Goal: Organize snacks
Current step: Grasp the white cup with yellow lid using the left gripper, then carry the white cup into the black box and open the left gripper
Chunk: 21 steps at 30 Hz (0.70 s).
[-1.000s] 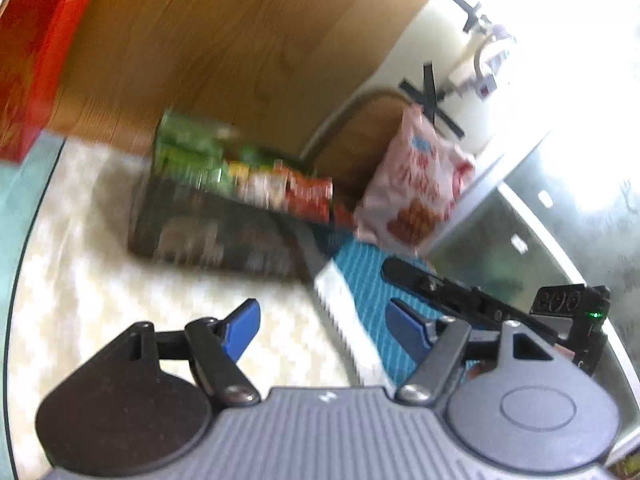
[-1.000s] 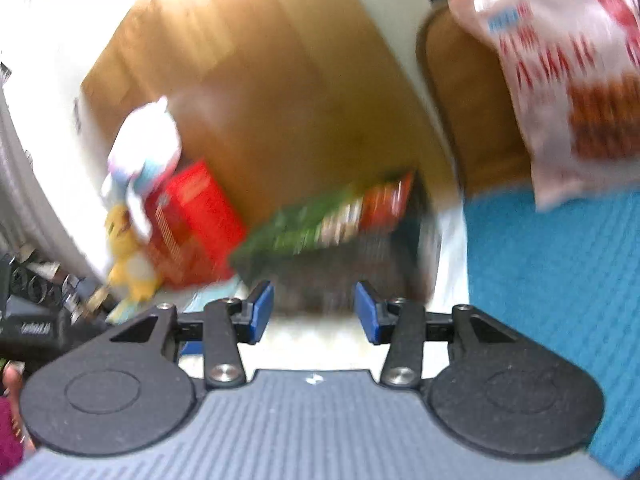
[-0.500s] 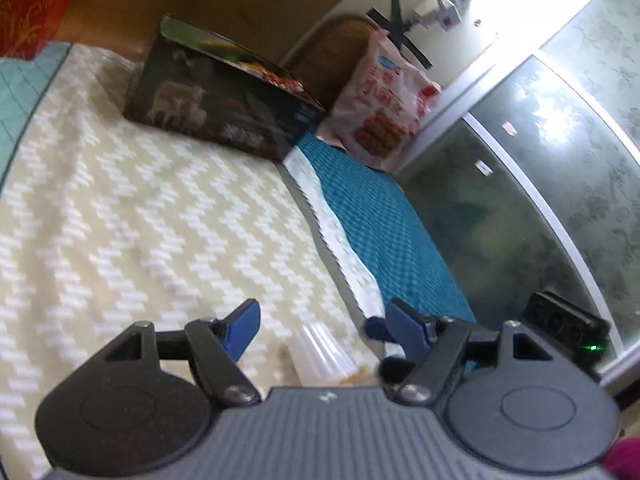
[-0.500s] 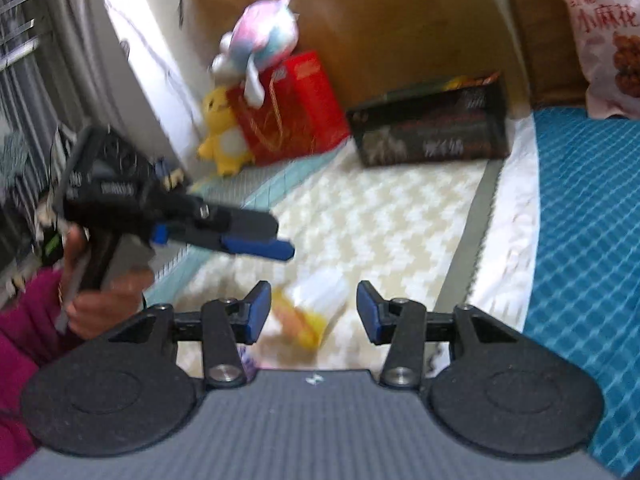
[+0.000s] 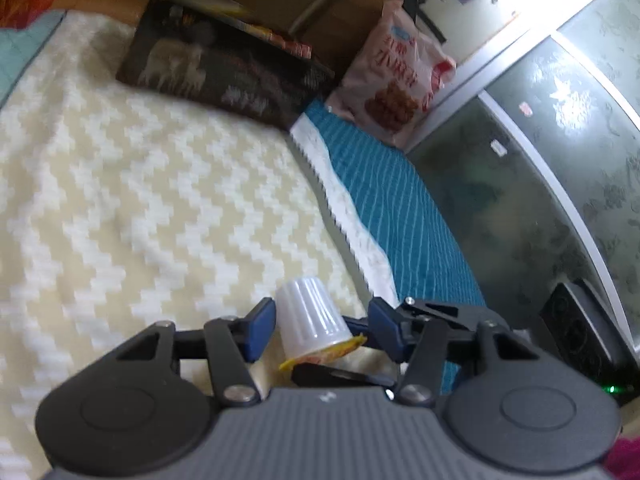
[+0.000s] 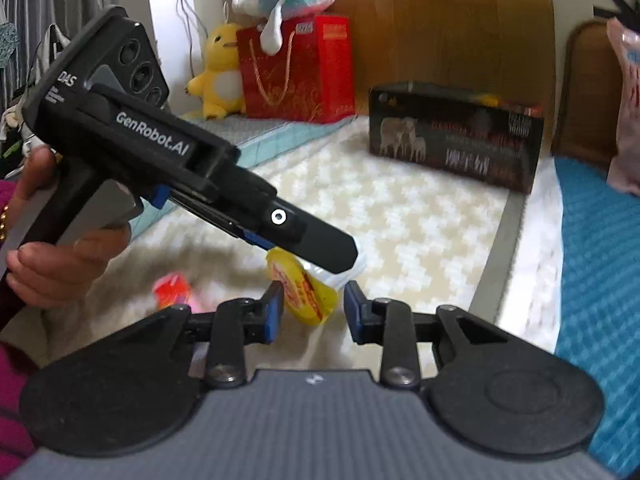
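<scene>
My left gripper [image 5: 316, 330] and right gripper [image 6: 313, 307] both had the jelly cup [image 5: 310, 320] between their jaws, which were closing around it but not yet pressing. The cup lay tipped on the cream zigzag blanket [image 5: 140, 200], well short of the dark snack box [image 6: 456, 136].

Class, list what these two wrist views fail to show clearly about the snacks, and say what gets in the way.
1. Jelly cup, right wrist view: the left gripper covers its clear body.
2. Dark box, left wrist view: its print is blurred; its contents are mostly hidden behind its wall.
3. Pink snack bag, right wrist view: cut off by the right edge.
4. Small red packet, right wrist view: too blurred to identify.
</scene>
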Tool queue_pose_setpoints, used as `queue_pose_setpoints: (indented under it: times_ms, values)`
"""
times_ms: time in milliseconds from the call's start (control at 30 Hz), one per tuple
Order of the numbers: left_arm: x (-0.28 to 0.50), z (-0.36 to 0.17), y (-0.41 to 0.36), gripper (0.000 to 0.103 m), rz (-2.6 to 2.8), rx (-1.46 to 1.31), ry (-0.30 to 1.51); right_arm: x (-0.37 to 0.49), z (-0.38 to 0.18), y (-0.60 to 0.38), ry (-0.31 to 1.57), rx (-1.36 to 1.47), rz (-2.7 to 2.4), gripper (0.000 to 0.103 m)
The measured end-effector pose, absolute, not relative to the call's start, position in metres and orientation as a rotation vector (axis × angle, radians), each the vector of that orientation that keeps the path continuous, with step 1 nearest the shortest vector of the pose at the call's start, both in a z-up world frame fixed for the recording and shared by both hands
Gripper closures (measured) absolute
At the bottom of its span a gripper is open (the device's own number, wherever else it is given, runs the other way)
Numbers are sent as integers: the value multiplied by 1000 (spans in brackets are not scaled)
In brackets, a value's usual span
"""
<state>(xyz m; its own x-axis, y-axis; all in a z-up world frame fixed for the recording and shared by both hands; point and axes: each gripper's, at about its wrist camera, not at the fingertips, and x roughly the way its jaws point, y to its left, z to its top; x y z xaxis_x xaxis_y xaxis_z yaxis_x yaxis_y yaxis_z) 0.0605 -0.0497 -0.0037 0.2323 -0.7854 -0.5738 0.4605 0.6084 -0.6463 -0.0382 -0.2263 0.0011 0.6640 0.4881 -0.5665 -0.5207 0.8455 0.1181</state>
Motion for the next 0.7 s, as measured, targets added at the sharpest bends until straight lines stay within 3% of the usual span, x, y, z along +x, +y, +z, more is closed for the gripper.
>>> queue_pose_setpoints:
  times_ms: [367,700]
  values:
    - [156,68,-64,50,-798,-347,806,75,48,-228,452,-40,504,68]
    - [256,57,-91,50,-671,-330,799,172,32,-230,456,-34,427,67]
